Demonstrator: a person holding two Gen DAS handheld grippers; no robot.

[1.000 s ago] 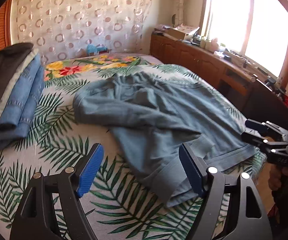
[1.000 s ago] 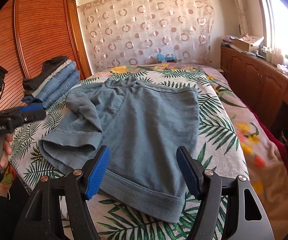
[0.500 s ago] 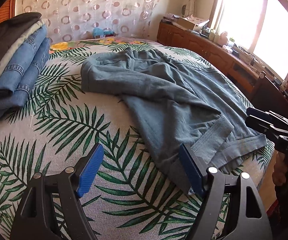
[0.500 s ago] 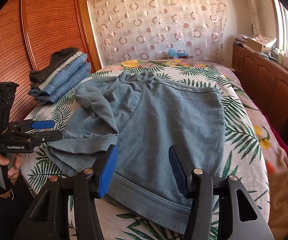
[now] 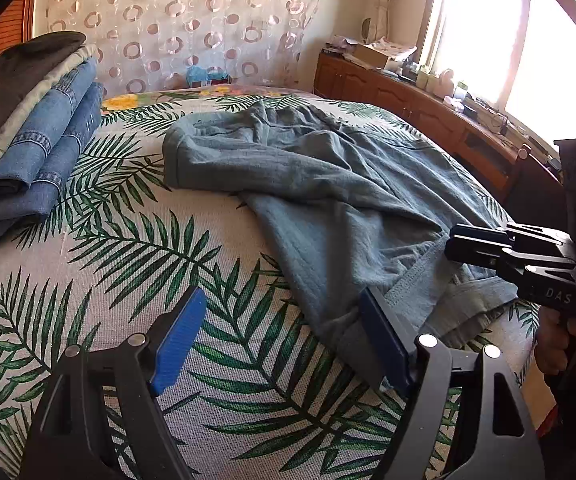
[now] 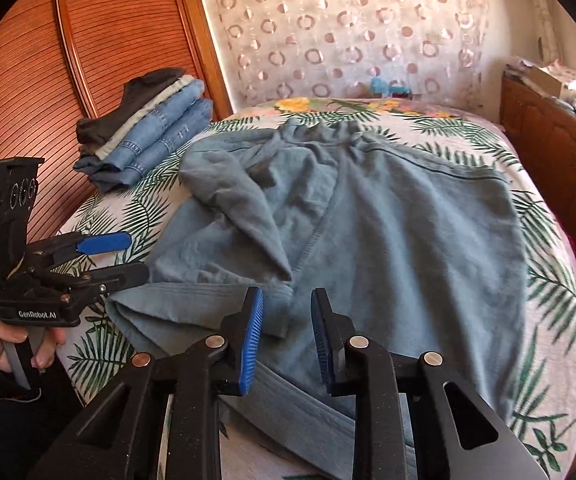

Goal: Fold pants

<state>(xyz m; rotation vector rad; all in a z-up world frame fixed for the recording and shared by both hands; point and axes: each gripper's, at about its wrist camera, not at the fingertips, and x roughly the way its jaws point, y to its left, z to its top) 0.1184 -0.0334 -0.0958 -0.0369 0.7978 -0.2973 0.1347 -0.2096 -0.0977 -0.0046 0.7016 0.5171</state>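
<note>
Since the earlier frame, my right gripper (image 6: 287, 340) has travelled across the near hem of the pants (image 6: 368, 240) and its fingers (image 6: 252, 340) have drawn much closer together; my left gripper (image 5: 284, 344) has sunk slightly toward the bed (image 5: 128, 280). The right fingers are closing, with a narrow gap left between the blue pads and the hem fabric lying below that gap; no pinch is visible yet. The left fingers (image 5: 178, 340) stand wide apart, holding nothing: one pad is over bare leaf-print bedspread, the other at the edge of the nearer pant leg's cuff. The grey-blue pants lie spread on the bed, waistband toward the far curtain (image 6: 348, 32), one leg crumpled and folded over itself. A stack of folded jeans (image 6: 148, 136) sits at the bed's far left corner beside the wooden wardrobe door (image 6: 108, 40).
</note>
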